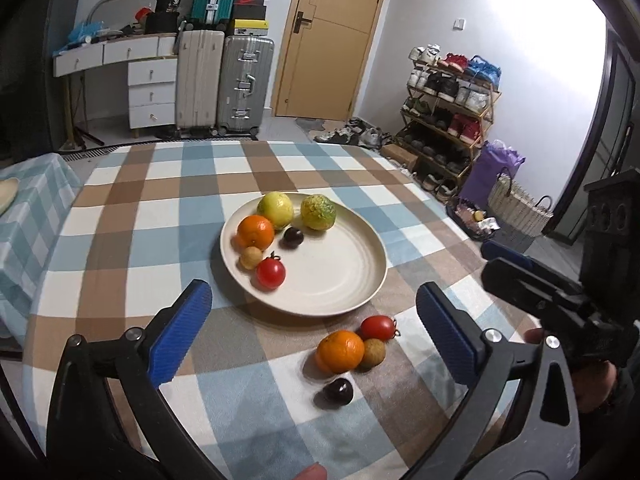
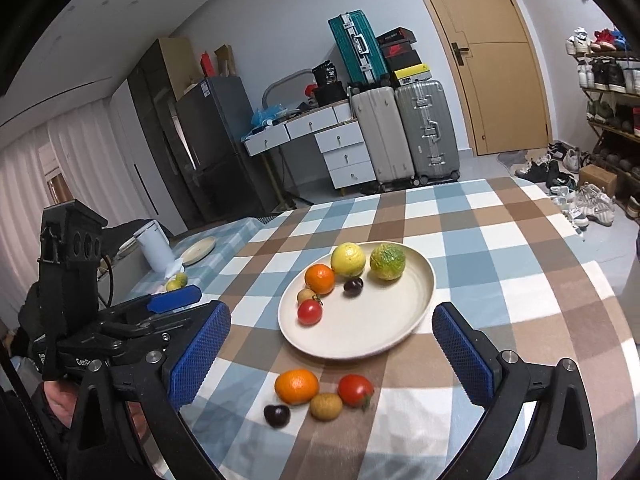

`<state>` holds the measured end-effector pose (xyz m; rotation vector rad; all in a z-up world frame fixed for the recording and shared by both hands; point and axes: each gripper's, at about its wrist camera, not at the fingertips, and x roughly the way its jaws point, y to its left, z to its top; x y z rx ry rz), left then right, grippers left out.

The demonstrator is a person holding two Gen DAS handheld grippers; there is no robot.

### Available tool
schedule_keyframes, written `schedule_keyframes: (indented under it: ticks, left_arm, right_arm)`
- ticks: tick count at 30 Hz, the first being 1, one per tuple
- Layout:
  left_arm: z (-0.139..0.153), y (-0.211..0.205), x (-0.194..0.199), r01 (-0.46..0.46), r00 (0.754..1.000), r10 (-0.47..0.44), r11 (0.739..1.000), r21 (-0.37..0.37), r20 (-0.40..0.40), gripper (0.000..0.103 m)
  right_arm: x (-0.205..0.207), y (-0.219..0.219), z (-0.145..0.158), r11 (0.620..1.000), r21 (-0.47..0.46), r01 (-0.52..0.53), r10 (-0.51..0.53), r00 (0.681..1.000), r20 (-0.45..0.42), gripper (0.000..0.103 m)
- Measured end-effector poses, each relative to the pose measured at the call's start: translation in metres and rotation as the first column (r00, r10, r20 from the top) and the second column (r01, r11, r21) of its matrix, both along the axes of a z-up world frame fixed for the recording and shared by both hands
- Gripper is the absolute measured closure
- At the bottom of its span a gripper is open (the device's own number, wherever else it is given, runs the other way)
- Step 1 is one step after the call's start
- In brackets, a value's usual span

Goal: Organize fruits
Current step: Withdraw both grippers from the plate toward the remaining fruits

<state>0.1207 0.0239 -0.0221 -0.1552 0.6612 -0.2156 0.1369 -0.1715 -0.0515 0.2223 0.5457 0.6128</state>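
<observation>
A cream plate (image 1: 340, 280) (image 2: 392, 320) on the checked tablecloth holds a lemon (image 1: 275, 210), a green-yellow citrus (image 1: 318, 212), an orange (image 1: 256, 232), a dark plum (image 1: 293, 237), a small tan fruit (image 1: 251, 257) and a tomato (image 1: 271, 273). On the cloth in front lie an orange (image 1: 340, 351) (image 2: 297, 386), a tomato (image 1: 378, 327) (image 2: 355, 389), a tan fruit (image 1: 373, 353) (image 2: 326, 406) and a dark plum (image 1: 338, 391) (image 2: 277, 415). My left gripper (image 1: 316, 330) is open above these loose fruits. My right gripper (image 2: 332, 360) is open, also above them.
The right gripper shows at the right edge of the left wrist view (image 1: 552, 300); the left gripper shows at the left of the right wrist view (image 2: 120, 320). A side table (image 2: 208, 236) holds a white jug (image 2: 154, 246), a small plate and two citrus. Suitcases, drawers and shoe rack stand beyond.
</observation>
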Motion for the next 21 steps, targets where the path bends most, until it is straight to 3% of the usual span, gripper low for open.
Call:
schedule_keyframes:
  ticks: [12, 21]
  left_arm:
    - [-0.007, 0.001, -0.022, -0.063, 0.998, 0.063, 0.998, 0.015, -0.006, 0.001]
    - [-0.042, 0.001, -0.025, -0.046, 0.995, 0.045, 0.999, 0.000, -0.089, 0.001]
  right_arm:
    - [-0.027, -0.004, -0.004, 0.998, -0.039, 0.038, -0.037, 0.999, 0.029, 0.000]
    - [-0.036, -0.006, -0.020, 0.997, -0.061, 0.056, -0.055, 0.998, 0.019, 0.000]
